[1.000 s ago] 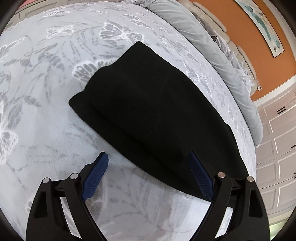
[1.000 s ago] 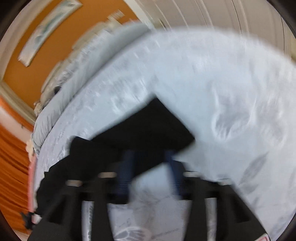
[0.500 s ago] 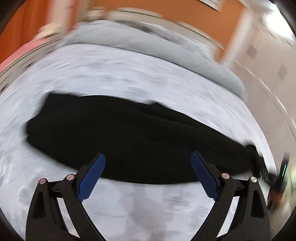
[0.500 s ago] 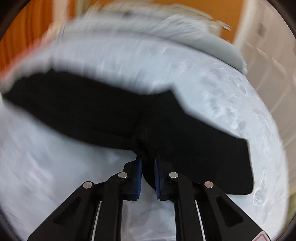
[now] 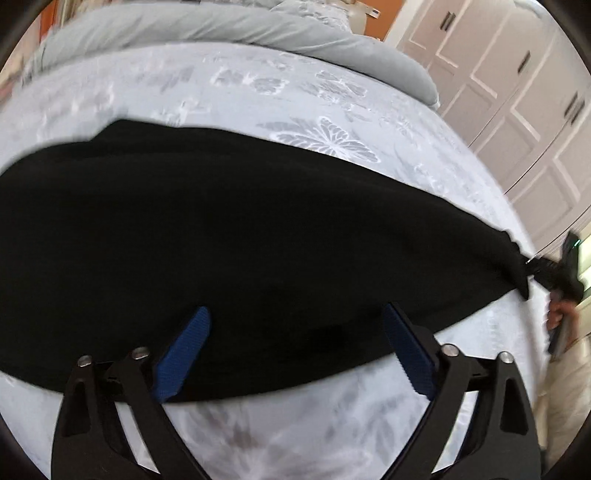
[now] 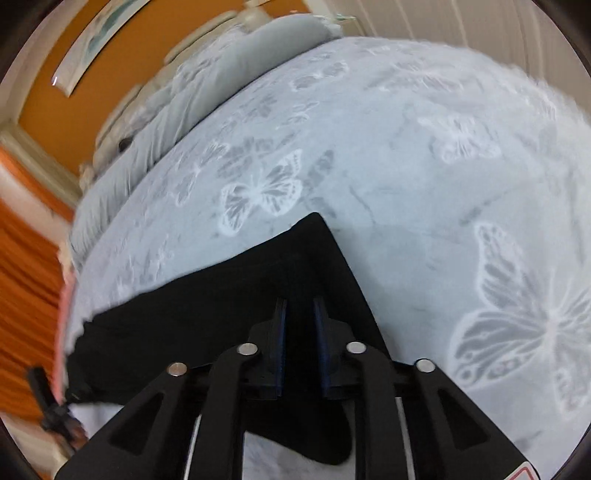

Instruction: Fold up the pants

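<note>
Left hand-held gripper (image 5: 295,325): released, its two blue ribbed pads spread wide apart. Nothing lies between them but the near part of the cloth below; whether the tips touch the cloth cannot be told.

Right hand-held gripper (image 6: 299,308): clenched on a fold of the black cloth, the blue-edged pads drawn close with the fabric pinched between them. In the left wrist view it shows at the far right (image 5: 550,271), gripping the pointed end of the garment, a person's hand (image 5: 559,314) just behind it.

Black soft fabric pants (image 5: 240,236): spread as a long dark band straight ahead of the left hand-held gripper, running from its far left to its far right, where the cloth narrows into the grasped tip. Seen from the right wrist (image 6: 229,295), the cloth fans out ahead and to the left of the pads, one corner pointing forward.

Pale grey bed cover printed with white butterflies (image 5: 332,136): under the pants, showing beneath both hand-held grippers and beyond the garment's far edge (image 6: 443,166).

Plain grey rolled duvet (image 5: 221,29): along the bed's far side, well beyond the pants.

White panelled wardrobe doors (image 5: 517,92): far right of the left hand-held gripper, past the bed.

Orange wall (image 6: 66,70): far left in the right wrist view, carrying a long framed picture (image 6: 96,40).
</note>
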`<state>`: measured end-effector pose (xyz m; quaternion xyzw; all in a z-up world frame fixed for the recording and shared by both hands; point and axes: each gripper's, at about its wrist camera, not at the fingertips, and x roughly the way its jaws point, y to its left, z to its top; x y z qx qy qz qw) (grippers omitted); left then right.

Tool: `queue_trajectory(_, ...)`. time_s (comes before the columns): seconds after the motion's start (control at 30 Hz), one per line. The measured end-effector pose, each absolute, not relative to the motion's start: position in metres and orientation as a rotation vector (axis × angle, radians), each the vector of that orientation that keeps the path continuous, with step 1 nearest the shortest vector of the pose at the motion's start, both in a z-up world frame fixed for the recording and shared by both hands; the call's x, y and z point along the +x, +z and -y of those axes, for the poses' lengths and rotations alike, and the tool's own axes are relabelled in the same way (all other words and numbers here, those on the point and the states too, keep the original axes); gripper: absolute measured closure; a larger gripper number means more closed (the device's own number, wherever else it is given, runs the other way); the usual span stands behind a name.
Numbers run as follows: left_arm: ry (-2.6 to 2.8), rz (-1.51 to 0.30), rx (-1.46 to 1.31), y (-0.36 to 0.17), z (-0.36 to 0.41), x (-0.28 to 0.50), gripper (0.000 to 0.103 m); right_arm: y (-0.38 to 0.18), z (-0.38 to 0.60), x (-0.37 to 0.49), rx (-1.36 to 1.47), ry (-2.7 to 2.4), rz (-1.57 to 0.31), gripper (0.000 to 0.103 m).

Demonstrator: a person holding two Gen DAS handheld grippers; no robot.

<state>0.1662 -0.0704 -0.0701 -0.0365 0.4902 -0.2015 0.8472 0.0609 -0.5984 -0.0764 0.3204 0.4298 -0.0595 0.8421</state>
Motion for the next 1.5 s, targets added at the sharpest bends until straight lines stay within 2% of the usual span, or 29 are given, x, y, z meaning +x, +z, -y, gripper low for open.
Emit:
queue_trajectory(0.07, -0.415, -1.018, 0.013, -0.071, 0.083, 0.166, 0.067, -0.080, 0.596, 0.066, 0.661, -0.109, -0.926, 0.094)
queue_trajectory(0.13, -0.464, -1.015, 0.036, -0.060, 0.087, 0.164, 0.095, -0.061, 0.597, 0.065, 0.655, -0.068, -0.879, 0.095)
queue_trajectory(0.23, -0.549, -1.005, 0.051, -0.029, 0.077, 0.145, 0.095, -0.024, 0.606, 0.045, 0.651, -0.009, -0.734, 0.096)
queue_trajectory(0.3, -0.652, -1.157, 0.075, -0.034, 0.074, 0.140, 0.089, -0.035, 0.618, 0.056, 0.572, -0.121, -0.832, 0.095)
queue_trajectory(0.33, -0.665, -1.210, 0.078, -0.036, 0.071, 0.138, 0.088, -0.046, 0.621, 0.063, 0.482, -0.231, -0.918, 0.089)
queue_trajectory(0.4, -0.661, -1.180, 0.099, -0.020, 0.064, 0.135, 0.083, -0.051, 0.622, 0.064, 0.364, -0.344, -0.979, 0.086)
queue_trajectory(0.43, -0.645, -1.119, 0.085, -0.003, 0.059, 0.141, 0.060, -0.047, 0.621, 0.060, 0.395, -0.291, -0.945, 0.082)
queue_trajectory(0.47, -0.622, -1.061, 0.049, 0.014, 0.055, 0.153, 0.020, -0.041, 0.620, 0.057, 0.442, -0.231, -0.905, 0.076)
queue_trajectory(0.5, -0.598, -1.008, 0.010, 0.027, 0.053, 0.164, 0.006, -0.038, 0.618, 0.056, 0.463, -0.202, -0.876, 0.061)
queue_trajectory(0.53, -0.568, -0.954, -0.031, 0.039, 0.051, 0.181, 0.005, -0.030, 0.612, 0.056, 0.470, -0.175, -0.830, 0.056)
queue_trajectory(0.6, -0.536, -0.961, -0.062, 0.041, 0.056, 0.223, 0.005, -0.028, 0.601, 0.062, 0.457, -0.116, -0.821, 0.056)
queue_trajectory(0.7, -0.440, -1.108, -0.029, 0.000, 0.069, 0.288, 0.006, -0.039, 0.589, 0.078, 0.428, -0.082, -0.881, 0.056)
queue_trajectory(0.73, -0.430, -1.151, -0.018, -0.016, 0.072, 0.292, 0.013, -0.044, 0.586, 0.083, 0.396, -0.091, -0.902, 0.056)
queue_trajectory(0.77, -0.416, -1.242, 0.002, -0.042, 0.077, 0.304, 0.031, -0.048, 0.586, 0.087, 0.378, -0.102, -0.913, 0.056)
queue_trajectory(0.83, -0.417, -1.348, -0.021, -0.070, 0.075, 0.307, 0.042, -0.054, 0.584, 0.091, 0.367, -0.119, -0.924, 0.055)
queue_trajectory(0.9, -0.381, -1.314, -0.002, -0.075, 0.078, 0.306, 0.052, -0.063, 0.582, 0.086, 0.350, -0.129, -0.922, 0.055)
queue_trajectory(0.97, -0.347, -1.274, 0.018, -0.071, 0.080, 0.313, 0.100, -0.068, 0.577, 0.086, 0.318, -0.142, -0.914, 0.055)
queue_trajectory(1.07, -0.318, -1.174, -0.063, -0.051, 0.077, 0.336, 0.103, -0.067, 0.571, 0.087, 0.319, -0.145, -0.873, 0.055)
queue_trajectory(1.17, -0.268, -0.999, 0.004, -0.022, 0.080, 0.337, 0.103, -0.052, 0.551, 0.091, 0.279, -0.119, -0.827, 0.054)
queue_trajectory(1.3, -0.383, -0.936, -0.035, 0.008, 0.071, 0.290, 0.097, -0.021, 0.471, 0.118, 0.085, 0.137, -0.797, 0.054)
queue_trajectory(1.33, -0.402, -0.925, -0.014, 0.013, 0.072, 0.276, 0.089, -0.014, 0.439, 0.134, 0.051, 0.251, -0.805, 0.055)
queue_trajectory(1.37, -0.429, -0.922, 0.008, 0.016, 0.068, 0.255, 0.072, -0.012, 0.419, 0.145, 0.031, 0.310, -0.814, 0.055)
queue_trajectory(1.4, -0.442, -0.923, 0.017, 0.018, 0.064, 0.242, 0.059, -0.009, 0.394, 0.160, 0.005, 0.380, -0.826, 0.058)
queue_trajectory(1.43, -0.458, -0.918, 0.020, 0.019, 0.059, 0.223, 0.041, -0.008, 0.366, 0.176, -0.020, 0.450, -0.837, 0.060)
queue_trajectory(1.5, -0.485, -0.909, 0.047, 0.013, 0.053, 0.192, 0.037, -0.012, 0.305, 0.213, -0.076, 0.560, -0.887, 0.068)
